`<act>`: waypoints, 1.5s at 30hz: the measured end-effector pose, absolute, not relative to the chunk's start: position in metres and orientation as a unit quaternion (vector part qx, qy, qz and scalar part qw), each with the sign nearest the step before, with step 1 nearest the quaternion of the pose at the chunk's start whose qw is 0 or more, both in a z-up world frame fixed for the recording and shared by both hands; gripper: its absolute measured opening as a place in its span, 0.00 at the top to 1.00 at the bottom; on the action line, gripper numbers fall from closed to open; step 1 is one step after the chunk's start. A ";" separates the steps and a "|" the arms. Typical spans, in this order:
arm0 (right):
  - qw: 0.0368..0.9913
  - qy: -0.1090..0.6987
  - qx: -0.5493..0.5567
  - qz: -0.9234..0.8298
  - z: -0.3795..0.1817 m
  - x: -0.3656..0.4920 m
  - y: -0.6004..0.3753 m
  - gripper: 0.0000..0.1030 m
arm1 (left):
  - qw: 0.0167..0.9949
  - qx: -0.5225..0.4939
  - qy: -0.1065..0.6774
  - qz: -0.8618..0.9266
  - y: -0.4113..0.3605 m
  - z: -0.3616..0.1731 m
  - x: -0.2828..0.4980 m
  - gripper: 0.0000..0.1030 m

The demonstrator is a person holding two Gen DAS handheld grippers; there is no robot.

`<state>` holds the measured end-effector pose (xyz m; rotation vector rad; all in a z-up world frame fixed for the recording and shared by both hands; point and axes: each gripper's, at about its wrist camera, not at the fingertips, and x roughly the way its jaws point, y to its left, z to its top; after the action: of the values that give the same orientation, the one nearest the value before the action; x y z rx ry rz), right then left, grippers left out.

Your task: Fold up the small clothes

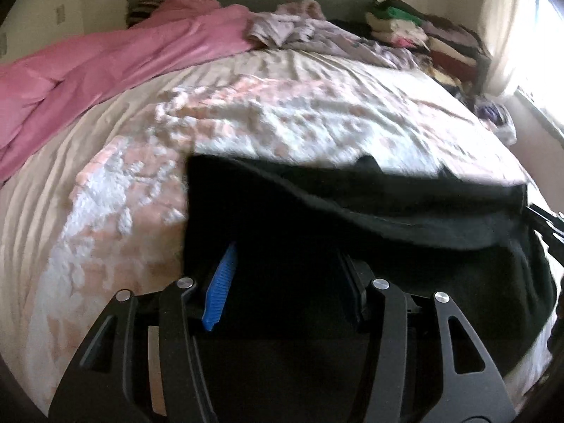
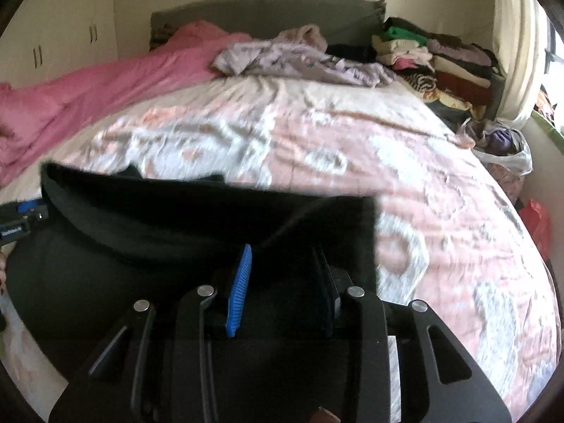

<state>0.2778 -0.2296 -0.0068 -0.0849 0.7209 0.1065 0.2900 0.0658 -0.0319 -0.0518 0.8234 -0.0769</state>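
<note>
Left tongs (image 1: pixel 285 282) pinching black garment (image 1: pixel 352 211) edge, right tongs (image 2: pixel 282 282) pinching opposite edge, above bed (image 1: pixel 282 123)

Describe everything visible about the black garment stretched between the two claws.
The black garment is a small piece of soft, matte, knit-looking cloth, blurred in both views. It hangs spread between the left claw and the right claw, one end in each, its top edge sagging in a shallow curve with two small points rising from it. It is held above the pink-and-white patterned bedspread; whether its lower part touches the bedspread cannot be told.
</note>
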 end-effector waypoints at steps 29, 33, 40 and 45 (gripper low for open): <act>0.934 0.351 0.028 0.058 -0.006 0.273 -0.274 0.94 | 0.923 -0.132 0.358 -0.045 0.121 -0.020 0.256 0.96; 0.942 0.332 0.019 0.049 -0.003 0.276 -0.271 0.94 | 0.928 -0.115 0.354 -0.028 0.123 -0.021 0.258 0.96; 0.921 0.389 0.000 0.002 -0.037 0.293 -0.274 0.93 | 0.913 -0.094 0.396 -0.007 0.122 -0.054 0.271 0.90; 0.918 0.396 -0.018 -0.021 -0.041 0.292 -0.273 0.86 | 0.919 -0.072 0.388 0.001 0.117 -0.045 0.259 0.82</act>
<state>0.2920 -0.2728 -0.0407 -0.0372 0.8145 -0.0431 0.2587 0.1175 -0.0447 -0.1478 0.7987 0.0026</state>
